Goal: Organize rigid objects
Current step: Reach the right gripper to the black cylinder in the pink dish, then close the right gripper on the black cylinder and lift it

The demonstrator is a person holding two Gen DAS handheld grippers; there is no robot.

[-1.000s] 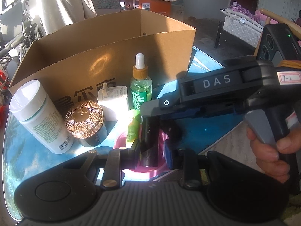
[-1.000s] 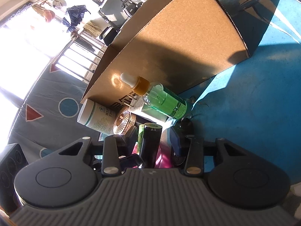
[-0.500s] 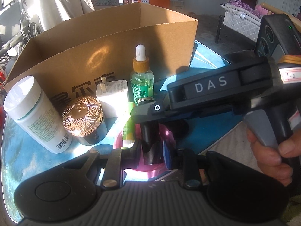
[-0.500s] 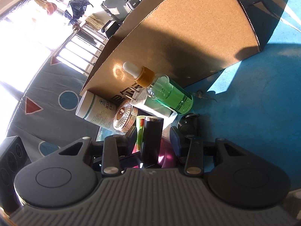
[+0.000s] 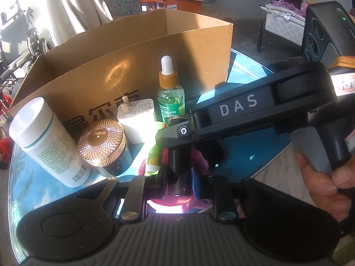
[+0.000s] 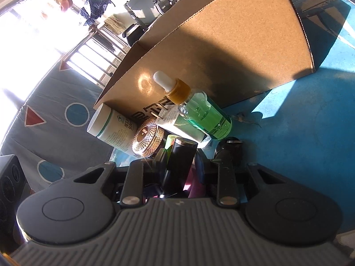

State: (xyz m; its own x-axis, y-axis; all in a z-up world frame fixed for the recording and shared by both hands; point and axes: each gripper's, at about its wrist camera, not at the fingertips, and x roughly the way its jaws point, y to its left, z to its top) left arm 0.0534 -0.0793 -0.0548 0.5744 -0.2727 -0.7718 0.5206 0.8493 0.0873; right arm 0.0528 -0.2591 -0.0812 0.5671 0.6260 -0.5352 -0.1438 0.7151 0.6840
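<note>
In front of the cardboard box (image 5: 137, 66) stand, left to right, the white bottle (image 5: 46, 141), jar (image 5: 102, 143), charger (image 5: 136, 119) (prongs up) and dropper bottle (image 5: 170, 97).

Both wrist views closely face the cardboard box (image 5: 137, 51).

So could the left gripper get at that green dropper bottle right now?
Probably not directly. The left gripper has a dark tube between its fingers, and the right gripper crosses in front of the dropper bottle by the cardboard box.
</note>
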